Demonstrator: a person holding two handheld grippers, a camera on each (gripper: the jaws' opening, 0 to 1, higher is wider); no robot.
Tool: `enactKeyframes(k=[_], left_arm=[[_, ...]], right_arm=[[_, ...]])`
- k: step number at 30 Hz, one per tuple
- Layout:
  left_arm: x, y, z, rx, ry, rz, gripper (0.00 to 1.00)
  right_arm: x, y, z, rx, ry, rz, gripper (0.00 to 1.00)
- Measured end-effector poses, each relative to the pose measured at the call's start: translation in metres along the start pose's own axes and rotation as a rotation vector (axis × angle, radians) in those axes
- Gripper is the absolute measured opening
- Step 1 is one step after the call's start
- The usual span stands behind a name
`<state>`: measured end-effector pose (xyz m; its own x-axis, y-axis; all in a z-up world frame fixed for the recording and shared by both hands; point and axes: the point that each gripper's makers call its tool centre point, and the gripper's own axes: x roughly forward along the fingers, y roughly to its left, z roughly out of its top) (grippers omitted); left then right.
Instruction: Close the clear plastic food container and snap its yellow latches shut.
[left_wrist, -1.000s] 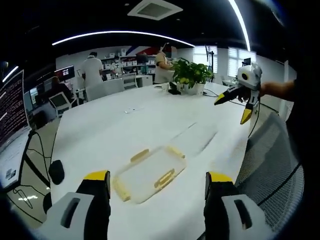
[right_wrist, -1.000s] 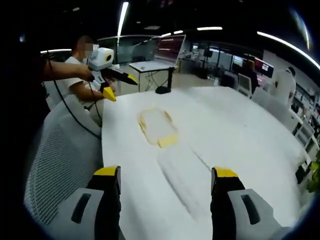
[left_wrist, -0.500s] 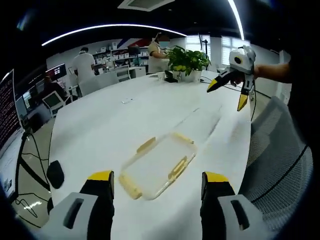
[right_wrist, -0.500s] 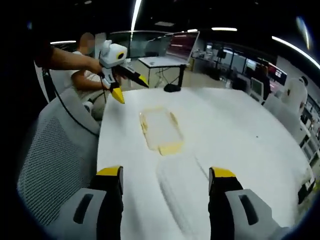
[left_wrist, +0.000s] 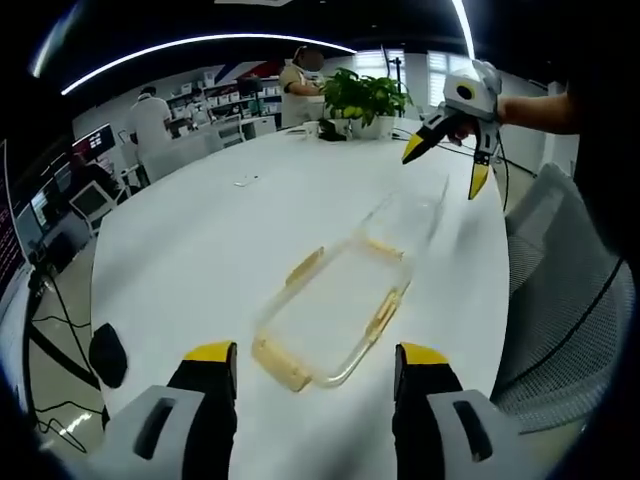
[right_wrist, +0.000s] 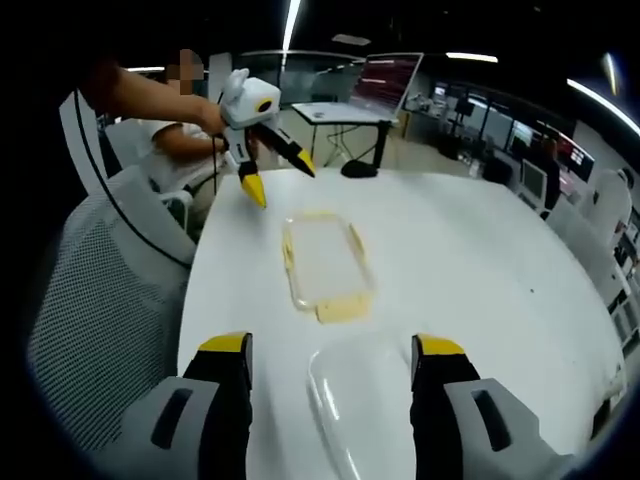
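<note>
In the left gripper view, we look down our own left gripper, its yellow-tipped jaws standing well apart with nothing between them. Just ahead of the tips, on the white table, lies the lid, a flat clear rectangle with yellow latches along its edges. Its long axis runs away from us, slanting toward the upper right. Beyond its far end sits the clear container base, so transparent that we can barely trace its outline. The right gripper hovers above the table past that base, jaws spread and holding nothing. We judge the left gripper nearer the lid.

In the right gripper view, the same layout reads in reverse. Our right gripper has its jaws wide apart and empty, and the container base lies on the table directly between and below them, its near part cut off by the lower edge of the view. Straight ahead, the lid points lengthwise away from us, with the open left gripper hanging over its far end. We cannot make out the latch hinges. We judge the lid must cross onto the base before any latch can snap.
</note>
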<state>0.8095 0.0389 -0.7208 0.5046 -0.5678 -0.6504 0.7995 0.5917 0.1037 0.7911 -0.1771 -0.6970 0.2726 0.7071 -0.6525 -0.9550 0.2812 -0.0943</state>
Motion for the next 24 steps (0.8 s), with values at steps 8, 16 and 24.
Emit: enactKeyframes(k=[8, 16, 24], left_arm=[[0.011, 0.008, -0.01, 0.046, 0.045, -0.04, 0.54], [0.018, 0.018, -0.016, 0.111, 0.101, -0.083, 0.5], [0.025, 0.026, -0.021, 0.186, 0.146, -0.13, 0.43]], right_arm=[[0.016, -0.007, 0.004, -0.008, 0.02, 0.022, 0.59], [0.03, -0.011, 0.009, -0.02, 0.044, 0.048, 0.58], [0.043, -0.014, 0.01, -0.032, 0.073, 0.064, 0.55]])
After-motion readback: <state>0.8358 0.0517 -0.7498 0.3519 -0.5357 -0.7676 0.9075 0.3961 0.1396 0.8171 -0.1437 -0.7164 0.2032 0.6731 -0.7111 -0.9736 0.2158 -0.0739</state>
